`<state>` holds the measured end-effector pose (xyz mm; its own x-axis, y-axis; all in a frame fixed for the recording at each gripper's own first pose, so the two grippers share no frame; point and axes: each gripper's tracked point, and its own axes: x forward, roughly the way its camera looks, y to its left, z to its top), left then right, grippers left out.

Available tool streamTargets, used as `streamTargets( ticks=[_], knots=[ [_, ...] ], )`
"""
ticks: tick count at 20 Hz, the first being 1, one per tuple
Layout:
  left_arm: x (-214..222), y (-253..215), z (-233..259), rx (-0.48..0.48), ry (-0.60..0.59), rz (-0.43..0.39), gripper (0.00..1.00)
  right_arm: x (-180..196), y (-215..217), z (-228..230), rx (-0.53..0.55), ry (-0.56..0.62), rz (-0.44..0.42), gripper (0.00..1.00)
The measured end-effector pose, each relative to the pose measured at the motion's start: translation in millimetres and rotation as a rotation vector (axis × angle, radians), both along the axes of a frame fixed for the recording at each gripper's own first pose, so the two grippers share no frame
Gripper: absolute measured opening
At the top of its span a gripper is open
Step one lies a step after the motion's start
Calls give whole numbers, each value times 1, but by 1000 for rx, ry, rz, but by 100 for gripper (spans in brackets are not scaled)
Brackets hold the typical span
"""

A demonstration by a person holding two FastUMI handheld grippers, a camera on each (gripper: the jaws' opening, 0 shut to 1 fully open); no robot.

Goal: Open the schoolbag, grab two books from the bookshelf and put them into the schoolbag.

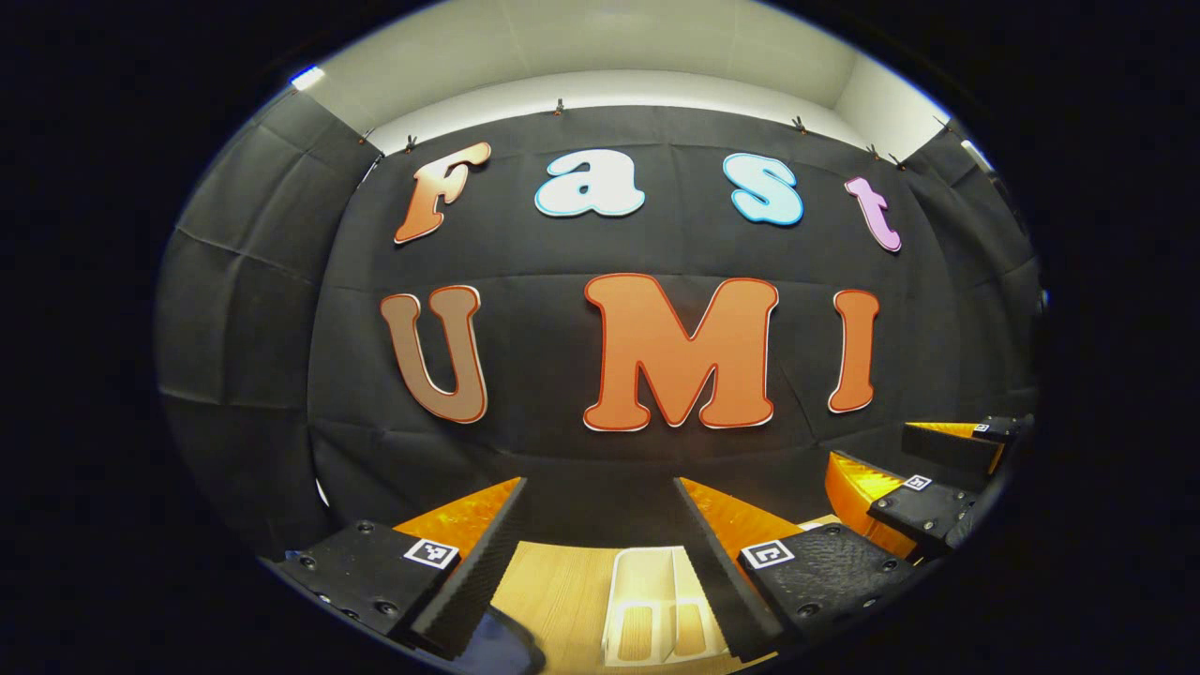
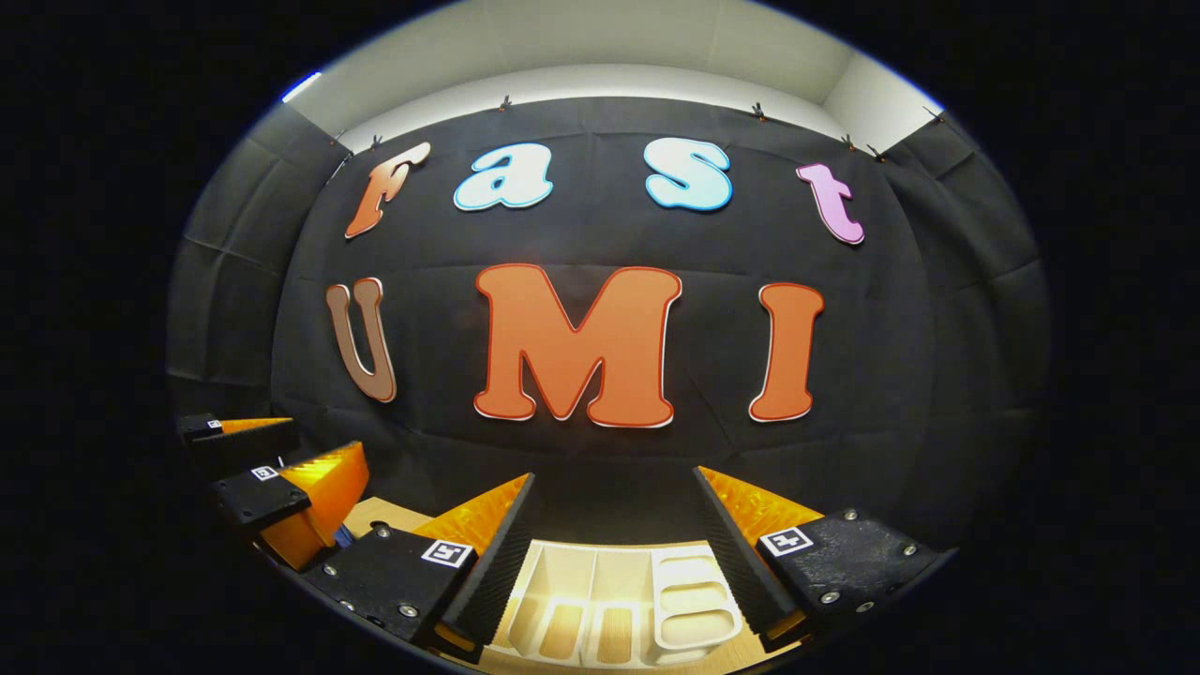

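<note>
Wooden table (image 2: 394,514) before the black cloth wall, bearing a white bookshelf (image 2: 614,600).
Left gripper (image 1: 600,525) and right gripper (image 2: 614,520) hover above, fingers spread apart, holding nothing.

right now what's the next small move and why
Probably tilt both grippers down toward the table. The left gripper and right gripper hang level with jaws open and nothing between them, facing the booth wall; a white shelf sits below, and a dark blue edge, possibly the schoolbag.

Two grippers (image 1: 600,487) (image 2: 614,483); one white bookshelf (image 2: 619,600); one wooden table (image 1: 558,586).
</note>
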<state>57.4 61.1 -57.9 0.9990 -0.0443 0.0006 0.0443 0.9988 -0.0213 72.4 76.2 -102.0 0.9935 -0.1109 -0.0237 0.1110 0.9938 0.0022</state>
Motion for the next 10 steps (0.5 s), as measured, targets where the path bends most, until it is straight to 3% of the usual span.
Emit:
streamTargets(
  ticks=[10],
  knots=[
    [3,-6,-2,-9,2,-46,93,-8,-15,-8,37,50,-49,95]
  ],
)
